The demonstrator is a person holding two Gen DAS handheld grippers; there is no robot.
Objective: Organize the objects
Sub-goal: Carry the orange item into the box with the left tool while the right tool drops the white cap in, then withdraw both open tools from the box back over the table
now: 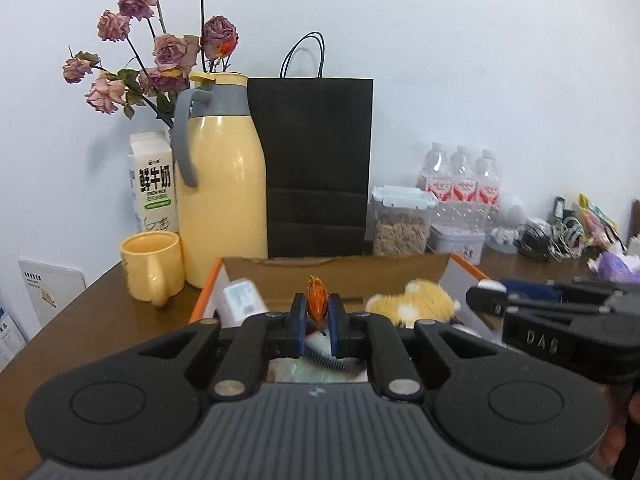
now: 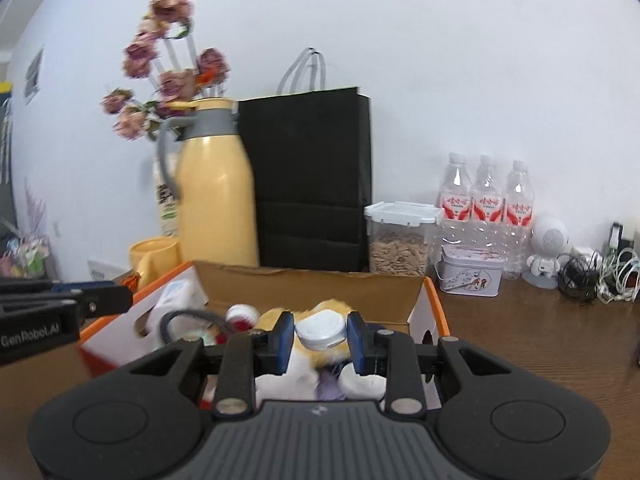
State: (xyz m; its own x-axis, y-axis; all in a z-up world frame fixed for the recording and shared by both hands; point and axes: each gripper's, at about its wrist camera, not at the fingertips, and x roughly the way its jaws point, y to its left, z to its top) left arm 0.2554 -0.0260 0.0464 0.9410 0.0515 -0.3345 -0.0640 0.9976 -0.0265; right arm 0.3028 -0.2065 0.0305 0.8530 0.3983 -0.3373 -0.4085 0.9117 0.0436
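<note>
My left gripper (image 1: 318, 312) is shut on a small orange dried flower bud (image 1: 317, 300), held above an open cardboard box (image 1: 332, 266) with orange and white sides. My right gripper (image 2: 320, 334) is shut on a white round roll of tape (image 2: 322, 330), also above the box (image 2: 312, 286). In the box lie a yellow and white plush toy (image 1: 424, 300), a white packet (image 1: 242, 298), a braided cable (image 2: 192, 318) and a red and white round thing (image 2: 240, 314). The right gripper's fingers (image 1: 496, 300) show at the right of the left wrist view; the left one's fingers (image 2: 100, 300) show at the left of the right wrist view.
Behind the box stand a yellow mug (image 1: 152, 270), a yellow thermos jug (image 1: 222, 176), a milk carton (image 1: 154, 184), dried roses (image 1: 160, 48) and a black paper bag (image 1: 316, 164). To the right are a seed jar (image 2: 400, 240), three water bottles (image 2: 486, 200), a tin (image 2: 470, 276), a white robot figure (image 2: 548, 248) and tangled cables (image 2: 600, 272).
</note>
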